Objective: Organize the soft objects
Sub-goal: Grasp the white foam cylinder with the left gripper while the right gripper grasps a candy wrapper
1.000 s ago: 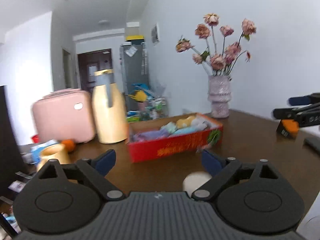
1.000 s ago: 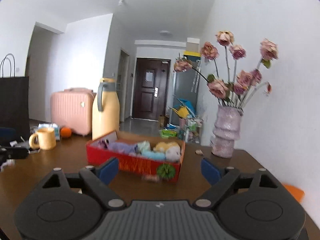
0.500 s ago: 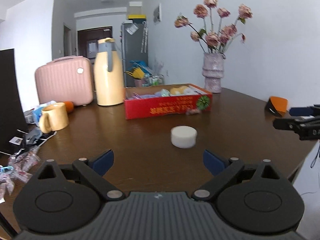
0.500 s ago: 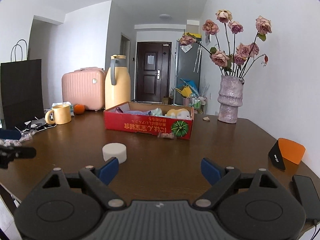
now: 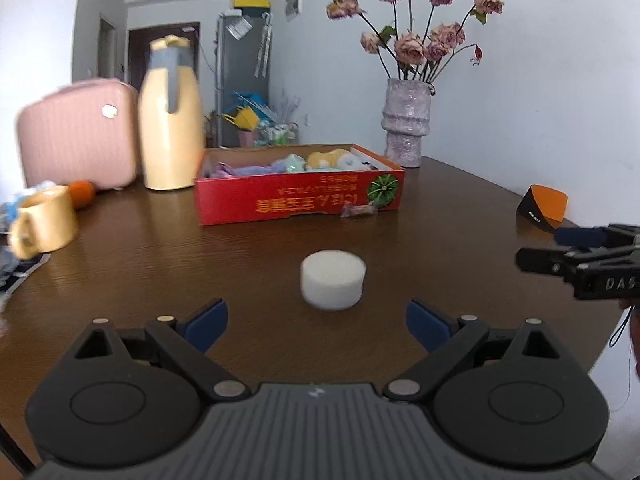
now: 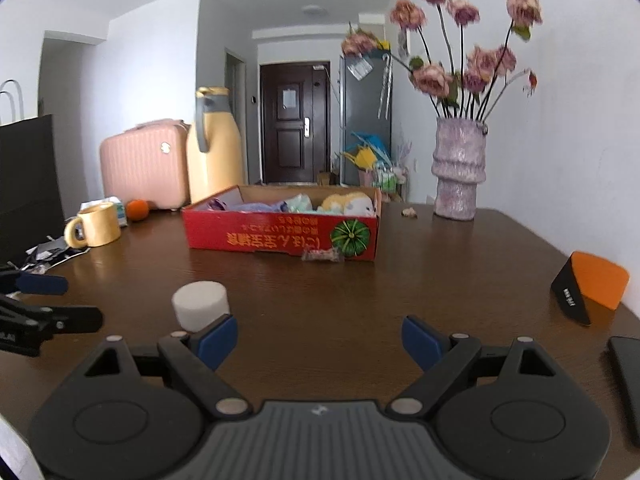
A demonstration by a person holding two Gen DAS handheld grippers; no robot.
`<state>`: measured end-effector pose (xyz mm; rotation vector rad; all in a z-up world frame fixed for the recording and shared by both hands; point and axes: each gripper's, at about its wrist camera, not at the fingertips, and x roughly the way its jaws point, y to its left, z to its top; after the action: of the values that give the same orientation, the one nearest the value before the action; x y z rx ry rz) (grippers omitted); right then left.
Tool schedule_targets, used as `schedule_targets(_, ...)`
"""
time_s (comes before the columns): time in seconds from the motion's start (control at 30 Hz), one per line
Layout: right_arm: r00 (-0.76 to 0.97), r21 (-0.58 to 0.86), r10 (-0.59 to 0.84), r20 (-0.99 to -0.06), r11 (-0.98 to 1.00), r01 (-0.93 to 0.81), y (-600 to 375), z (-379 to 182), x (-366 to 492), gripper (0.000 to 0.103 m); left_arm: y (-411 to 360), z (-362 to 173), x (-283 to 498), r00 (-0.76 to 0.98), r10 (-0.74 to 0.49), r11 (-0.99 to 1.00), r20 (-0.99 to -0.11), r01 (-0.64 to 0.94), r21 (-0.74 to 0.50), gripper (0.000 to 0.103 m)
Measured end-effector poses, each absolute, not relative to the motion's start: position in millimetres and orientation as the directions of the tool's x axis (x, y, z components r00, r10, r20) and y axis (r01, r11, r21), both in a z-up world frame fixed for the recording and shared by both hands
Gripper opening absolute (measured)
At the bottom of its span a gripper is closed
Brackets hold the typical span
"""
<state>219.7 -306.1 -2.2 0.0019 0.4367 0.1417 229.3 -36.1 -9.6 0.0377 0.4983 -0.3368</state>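
- The left gripper (image 5: 317, 326) fills the bottom of its own view, its blue-padded fingers spread wide with nothing between them; bare brown table (image 5: 240, 264) shows in the gap.
- The right gripper (image 6: 319, 342) likewise stands with its fingers wide apart and empty above the table.
- Each gripper shows in the other's view: the right one at the right edge of the left view, the left one at the left edge of the right view.
- Just ahead of the left gripper, a white round sponge (image 5: 333, 280) sits upright on the table, clear of both pads and slightly right of centre.
- In the right view the same sponge lies just beyond the left-hand blue pad, outside the gap.
- A black and orange wedge-shaped object (image 6: 590, 286) rests near the table's right edge, with a dark flat device (image 6: 628, 380) nearer still.
- Farther back, a red cardboard box (image 5: 298, 200) holds soft toys (image 5: 328, 160) in purple, pale green and yellow; a small wrapped candy (image 5: 358, 211) lies touching or just before its front wall.
- To the left stand a yellow mug (image 5: 44, 220), an orange fruit (image 5: 82, 193), a yellow thermos jug (image 5: 170, 120) and a pink suitcase (image 5: 76, 132).
- Behind the box to the right, a lilac vase (image 5: 406, 124) holds dried pink roses (image 5: 416, 40).
- Farthest off are a dark door (image 6: 294, 128) and a grey refrigerator (image 6: 366, 120).
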Motion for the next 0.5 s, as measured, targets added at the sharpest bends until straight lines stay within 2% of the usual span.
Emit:
schedule_targets(0.13, 0.883, 0.058, 0.135, -0.449, 0.991, -0.122, -307.6, -4.3, 264.8, 0.089, -53.6, -26.5, 292.1, 0.757, -0.375, 0.923, -0.536, 0.361, -0.135, 0.098)
schedule_targets(0.23, 0.869, 0.068, 0.137, -0.475, 0.991, -0.119, -307.0, -5.6, 304.4, 0.089, -68.7, -39.8, 325.0, 0.745, -0.356, 0.927, -0.564, 0.356, -0.115, 0.093)
schedule_targets(0.27, 0.868, 0.059, 0.132, -0.478, 0.991, -0.118, -305.7, -6.4, 318.2, 0.089, -72.1, -43.0, 332.8, 0.743, -0.353, 0.927, -0.568, 0.360, -0.104, 0.090)
schedule_targets(0.3, 0.869, 0.048, 0.126, -0.478, 0.992, -0.118, -303.6, -7.6, 332.4, 0.089, -73.6, -45.2, 337.8, 0.741, -0.357, 0.925, -0.569, 0.366, -0.104, 0.081)
schedule_targets(0.33, 0.868, 0.039, 0.122, -0.481, 0.992, -0.118, -301.4, -9.1, 345.5, 0.089, -74.2, -47.8, 343.4, 0.733, -0.364, 0.921, -0.574, 0.374, -0.107, 0.063)
schedule_targets(0.37, 0.864, 0.034, 0.120, -0.488, 0.992, -0.118, -298.9, -11.3, 359.6, 0.089, -74.7, -49.7, 347.6, 0.724, -0.371, 0.918, -0.582, 0.382, -0.109, 0.057)
schedule_targets(0.5, 0.822, 0.077, 0.139, -0.553, 0.990, -0.115, -287.0, -25.5, 422.3, 0.087, -65.6, -47.7, 357.3, 0.712, -0.409, 0.903, -0.571, 0.407, -0.140, 0.055)
